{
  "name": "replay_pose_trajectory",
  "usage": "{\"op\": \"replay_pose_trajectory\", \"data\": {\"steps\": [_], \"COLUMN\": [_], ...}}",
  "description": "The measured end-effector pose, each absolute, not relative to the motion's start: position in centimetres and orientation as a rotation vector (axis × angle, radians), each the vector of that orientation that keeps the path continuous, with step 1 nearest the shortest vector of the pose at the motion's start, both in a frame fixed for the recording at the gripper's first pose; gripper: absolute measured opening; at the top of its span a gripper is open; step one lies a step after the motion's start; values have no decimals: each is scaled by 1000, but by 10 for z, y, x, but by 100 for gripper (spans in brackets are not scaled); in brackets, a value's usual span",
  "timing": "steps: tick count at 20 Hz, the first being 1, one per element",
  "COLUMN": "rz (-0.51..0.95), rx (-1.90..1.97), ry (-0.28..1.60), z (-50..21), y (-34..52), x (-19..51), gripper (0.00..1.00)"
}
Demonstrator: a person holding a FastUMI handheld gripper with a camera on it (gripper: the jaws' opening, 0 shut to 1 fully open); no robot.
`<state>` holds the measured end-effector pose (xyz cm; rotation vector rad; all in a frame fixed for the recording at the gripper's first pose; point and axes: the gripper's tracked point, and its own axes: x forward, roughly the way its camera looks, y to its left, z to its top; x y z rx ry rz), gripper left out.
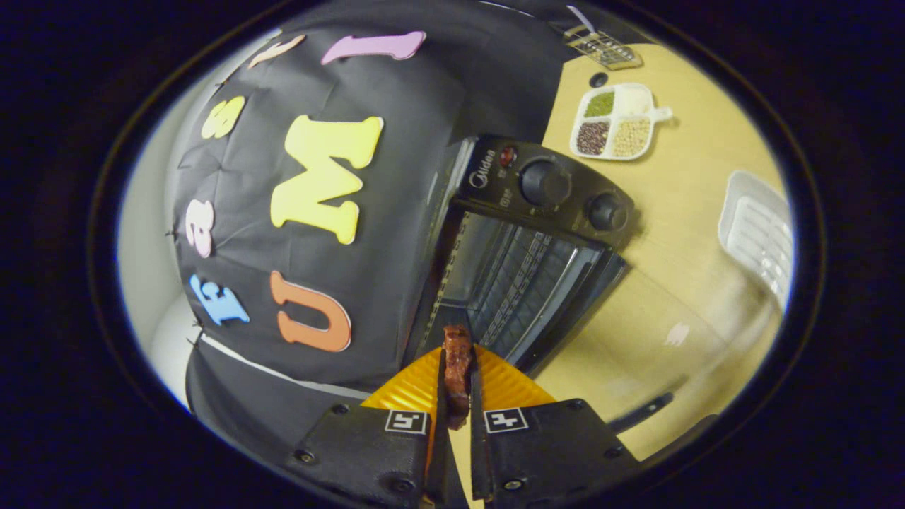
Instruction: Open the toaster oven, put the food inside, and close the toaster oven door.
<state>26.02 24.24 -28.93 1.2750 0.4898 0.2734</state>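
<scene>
My gripper (457,357) is shut on a reddish-brown strip of food (457,371), which stands on edge between both fingers. Just ahead of the fingertips is the black toaster oven (495,185), seen tilted, with two knobs (544,182) on its control panel. Its inside (520,283) lies open, with a wire rack showing. The glass door (672,332) is folded down flat over the wooden table, and its dark handle (640,412) is beside my fingers. An orange ribbed plate (505,385) lies under the fingers.
On the wooden table (679,191) beyond the oven sits a white divided dish (615,121) with grains and seeds. A white ribbed tray (760,233) lies to one side, and a metal rack (604,48) lies at the table's far end. The booth's black cloth wall stands behind the oven.
</scene>
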Motion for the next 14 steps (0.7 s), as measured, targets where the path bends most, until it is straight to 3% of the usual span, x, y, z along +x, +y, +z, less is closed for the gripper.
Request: {"op": "replay_pose_trajectory", "data": {"steps": [14], "rz": [30], "rx": [1278], "ry": [444], "z": [-347], "y": [301], "x": [352], "gripper": [17]}}
